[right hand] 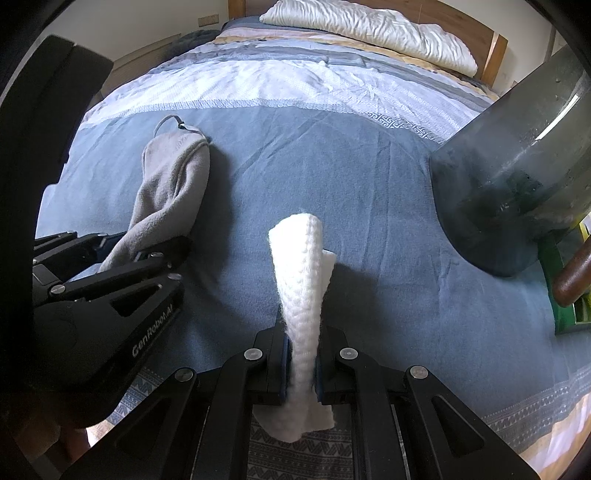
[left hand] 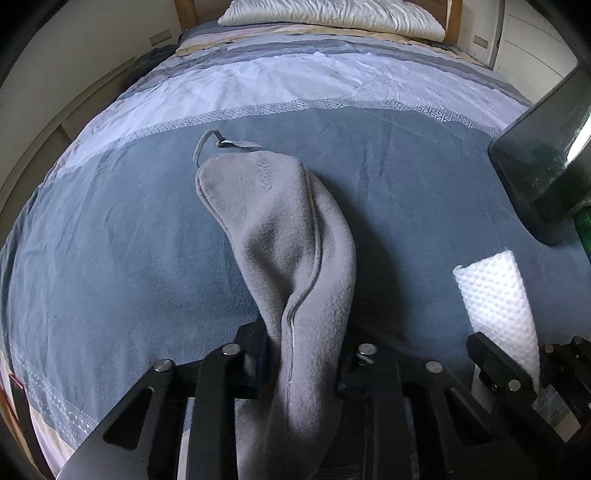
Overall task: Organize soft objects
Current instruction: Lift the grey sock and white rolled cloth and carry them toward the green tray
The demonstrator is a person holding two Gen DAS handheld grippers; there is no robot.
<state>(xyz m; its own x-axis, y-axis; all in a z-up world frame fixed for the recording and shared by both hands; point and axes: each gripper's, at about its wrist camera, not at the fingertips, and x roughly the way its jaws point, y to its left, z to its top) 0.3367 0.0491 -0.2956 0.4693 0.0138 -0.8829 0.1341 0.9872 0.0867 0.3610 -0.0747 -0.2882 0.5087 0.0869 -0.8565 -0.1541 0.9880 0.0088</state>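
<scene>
Grey fleece is filling the middle of the left wrist view: the left gripper (left hand: pixel 301 354) is clamping its fingers down on the near end of a soft grey pouch (left hand: pixel 273 221), and the rest of it is stretching straight ahead, away from the fingers, toward the pillow (left hand: pixel 332 16) at the head of the bed. Its far tip, with a small loop strap (left hand: pixel 207 142), looks to be lying on the blue bedspread (left hand: pixel 110 229); I cannot tell whether the middle is touching or hanging.

Over on the other side, the right gripper (right hand: pixel 300 363) is pinching a rolled white cloth (right hand: pixel 301 266), fingers nearly closed on its lower part, the roll's long axis also pointing toward the pillow.

Now the relation that matters: the dark translucent bin (right hand: pixel 517 166) is sitting to the right of both held things, near the bed's right edge. The white cloth is the closer of the 2 to that bin; the grey pouch is lying further from it, on the far side of the cloth. If the bin is the target, my read is that the right hand is better placed to go first, swinging rightward, with the left needing to cross over afterwards.
</scene>
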